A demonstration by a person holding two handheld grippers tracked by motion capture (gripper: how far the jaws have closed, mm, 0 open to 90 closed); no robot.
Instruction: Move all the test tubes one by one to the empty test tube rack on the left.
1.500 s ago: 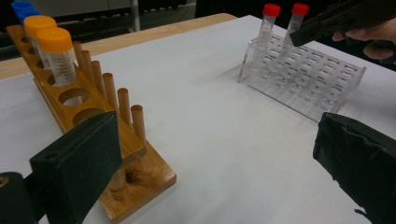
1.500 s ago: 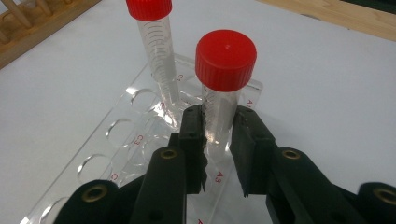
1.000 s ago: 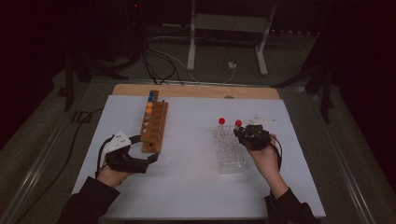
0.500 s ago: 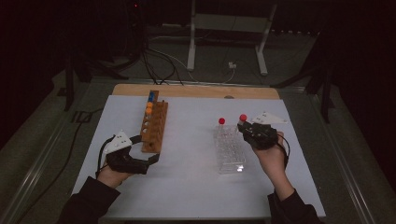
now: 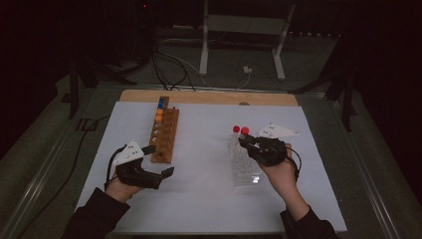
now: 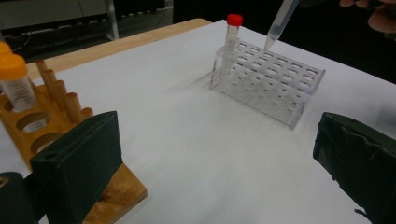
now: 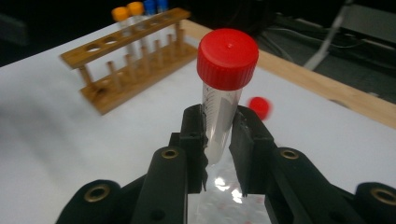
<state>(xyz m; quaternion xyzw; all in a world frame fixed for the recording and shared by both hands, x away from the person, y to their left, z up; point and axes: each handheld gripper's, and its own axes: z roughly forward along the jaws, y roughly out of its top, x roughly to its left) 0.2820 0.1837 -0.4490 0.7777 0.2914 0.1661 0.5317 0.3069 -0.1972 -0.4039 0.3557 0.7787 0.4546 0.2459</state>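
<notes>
My right gripper (image 7: pixel 218 128) is clamped on a red-capped tube (image 7: pixel 223 88), the two black jaws pressing its clear body just below the cap. In the right gripper view the tube stands nearly upright between the jaws, its lower end above the clear plastic rack (image 7: pixel 219 184) that glints beneath. From the left gripper view I see the tube's tapered tip (image 6: pixel 280 23) hanging just above the far end of the clear plastic rack (image 6: pixel 271 88), not seated in any hole.

A second red-capped tube (image 6: pixel 230 42) stands upright in a corner hole of that rack; in the high view its cap (image 5: pixel 236 129) sits just beside the cap of the tube I hold (image 5: pixel 245 131). The rack (image 5: pixel 242 167) lies on the white surface (image 5: pixel 204 199) right of centre, with my right hand (image 5: pixel 278 172) behind it.

My left gripper (image 5: pixel 159 174) rests low on the surface near the close end of the wooden rack (image 5: pixel 165 137), and its jaws stand wide apart with nothing between them; the left gripper view shows one pad (image 6: pixel 79 168) by the wooden rack's end and the other pad (image 6: pixel 359 168) well across the bare sheet. The wooden rack carries orange-capped tubes (image 5: pixel 158 115) and a blue-capped tube (image 5: pixel 160 103) at its far end, while its nearer holes look unfilled.
</notes>
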